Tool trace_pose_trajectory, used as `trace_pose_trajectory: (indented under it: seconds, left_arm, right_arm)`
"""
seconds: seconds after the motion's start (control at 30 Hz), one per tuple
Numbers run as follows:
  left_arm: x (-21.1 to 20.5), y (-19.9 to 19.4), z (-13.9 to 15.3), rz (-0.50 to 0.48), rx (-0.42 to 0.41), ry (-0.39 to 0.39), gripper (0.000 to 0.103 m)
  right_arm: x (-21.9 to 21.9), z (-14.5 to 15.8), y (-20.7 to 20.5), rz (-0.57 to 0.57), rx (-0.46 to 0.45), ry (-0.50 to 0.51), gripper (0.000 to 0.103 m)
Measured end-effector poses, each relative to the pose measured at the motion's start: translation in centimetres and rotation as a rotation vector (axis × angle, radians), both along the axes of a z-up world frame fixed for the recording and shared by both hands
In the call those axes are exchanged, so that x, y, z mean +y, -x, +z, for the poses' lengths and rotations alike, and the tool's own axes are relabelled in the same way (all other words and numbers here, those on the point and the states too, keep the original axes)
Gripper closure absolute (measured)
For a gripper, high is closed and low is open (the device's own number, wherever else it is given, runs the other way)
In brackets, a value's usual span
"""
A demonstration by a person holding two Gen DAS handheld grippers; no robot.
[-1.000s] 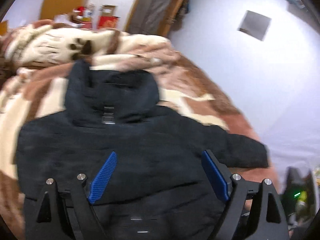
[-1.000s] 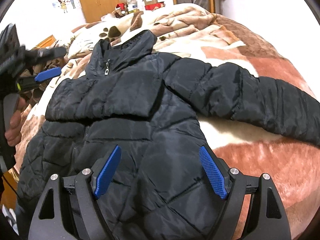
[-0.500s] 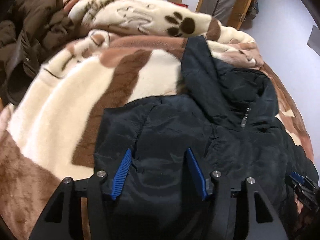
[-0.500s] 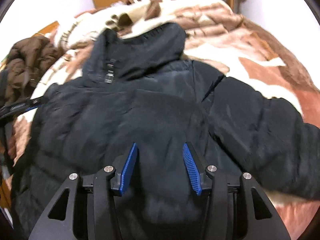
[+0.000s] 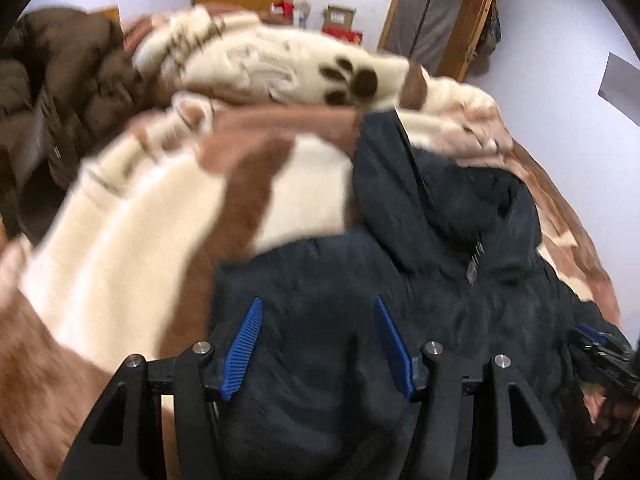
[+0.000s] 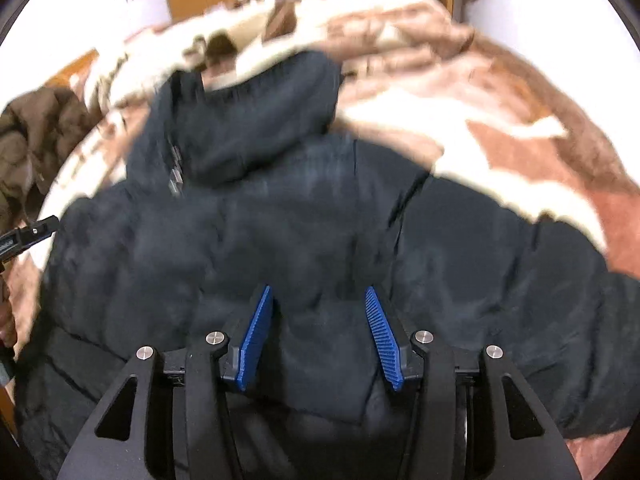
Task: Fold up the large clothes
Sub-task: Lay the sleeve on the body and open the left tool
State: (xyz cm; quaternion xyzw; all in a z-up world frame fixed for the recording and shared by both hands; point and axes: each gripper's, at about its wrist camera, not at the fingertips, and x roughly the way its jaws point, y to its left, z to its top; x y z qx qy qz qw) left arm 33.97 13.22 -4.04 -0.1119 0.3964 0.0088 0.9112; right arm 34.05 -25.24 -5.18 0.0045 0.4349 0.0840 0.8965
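A black puffer jacket [image 5: 440,240] lies front up on a bed, its hood [image 6: 260,120] toward the far end and one sleeve [image 6: 520,300] stretched out to the right. My left gripper [image 5: 317,308] is down on the jacket's left shoulder area, blue pads half closed on a bunch of padded fabric. My right gripper [image 6: 318,292] sits on the chest near the right shoulder, its pads pinching a raised fold. Each gripper shows at the edge of the other's view: the right gripper [image 5: 600,344] and the left gripper [image 6: 28,236].
A cream and brown plush blanket [image 5: 140,240] with a paw print covers the bed. A brown coat [image 5: 52,92] is heaped at the far left. White walls, wooden doors and a shelf with small boxes stand behind the bed.
Both grippers' jaws have narrowed from wide open to about half and dropped onto the jacket. The left one swung to the jacket's left shoulder. Little has moved in the last half second.
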Motion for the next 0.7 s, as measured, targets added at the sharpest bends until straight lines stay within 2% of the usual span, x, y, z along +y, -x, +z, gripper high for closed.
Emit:
trace_pose_trajectory:
  seconds: [0.07, 0.17, 0.23, 0.3, 0.4, 0.47, 0.6, 0.7]
  left_arm:
    - [0.6, -1.6, -0.7, 0.028, 0.029, -0.003, 0.043]
    - [0.7, -3.8, -4.6, 0.045, 0.127, -0.034, 0.043]
    - [0.2, -3.9, -6.4, 0.027, 0.118, -0.067, 0.042]
    - [-0.2, -3.6, -6.9, 0.029, 0.101, -0.082, 0.042]
    - [-0.2, -3.8, -6.5, 0.029, 0.111, -0.084, 0.042]
    - [-0.1, -3.4, -5.0, 0.038, 0.118, -0.09, 0.044]
    - [-0.2, 1.0, -0.6, 0.016, 0.012, -0.004, 0.047]
    - [-1.0, 3.7, -0.7, -0.009, 0.004, -0.009, 0.047]
  right_arm:
    - [0.3, 0.0, -1.4, 0.0, 0.008, -0.004, 0.054]
    - [0.7, -2.7, -4.1, -0.003, 0.078, 0.024, 0.054]
    - [0.4, -5.0, -4.8, 0.008, 0.12, 0.018, 0.054]
    - [0.4, -5.9, -4.5, 0.01, 0.1, 0.021, 0.054]
    - [0.5, -6.0, -4.4, 0.012, 0.108, 0.025, 0.053]
    - [0.4, -4.7, -4.1, -0.004, 0.123, 0.022, 0.053]
    - [0.2, -0.4, -0.1, 0.021, 0.021, -0.017, 0.054]
    - [0.4, -0.5, 2.7, 0.044, 0.009, -0.033, 0.054]
